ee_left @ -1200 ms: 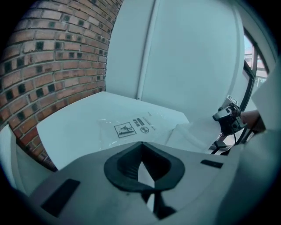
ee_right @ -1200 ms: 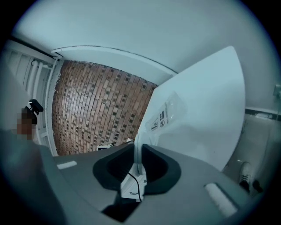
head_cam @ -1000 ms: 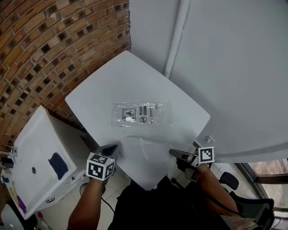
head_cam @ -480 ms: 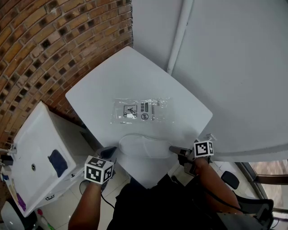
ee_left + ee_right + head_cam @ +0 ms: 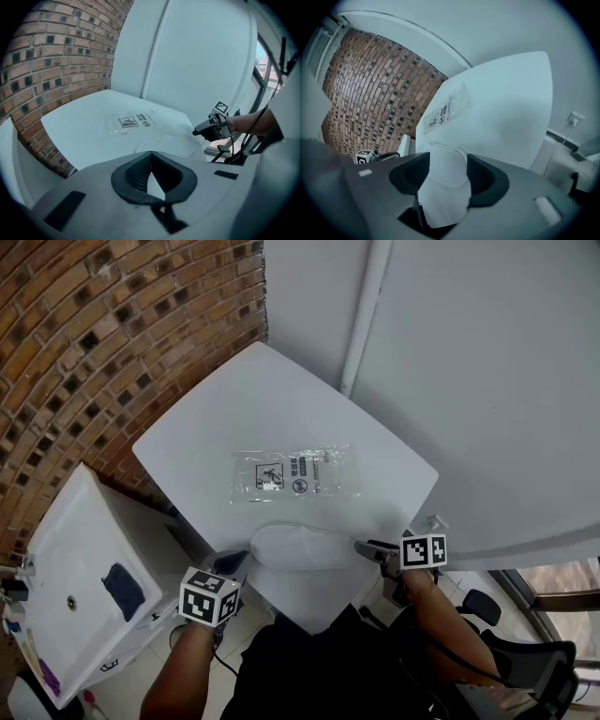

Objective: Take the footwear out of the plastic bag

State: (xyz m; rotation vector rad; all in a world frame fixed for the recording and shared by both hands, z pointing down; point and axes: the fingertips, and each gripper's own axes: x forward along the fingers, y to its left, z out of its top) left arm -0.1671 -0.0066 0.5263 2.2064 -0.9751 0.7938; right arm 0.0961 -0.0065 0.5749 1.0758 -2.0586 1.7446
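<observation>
A white slipper lies flat near the front edge of the white table, out of the bag. The empty clear plastic bag with printed labels rests in the table's middle, also visible as the bag and the bag. My left gripper is at the slipper's left end, its jaws closed together on the thin edge. My right gripper is at the slipper's right end. Its jaws have just been opening and stand wide, with the slipper lying loosely between them.
A brick wall runs along the left. A white cabinet with a dark blue object on it stands low at the left. A white pipe climbs the wall behind the table. An office chair sits at the lower right.
The slipper, held up between both grippers a second ago, has come down flat onto the table. The right gripper sank with it and its jaws opened.
</observation>
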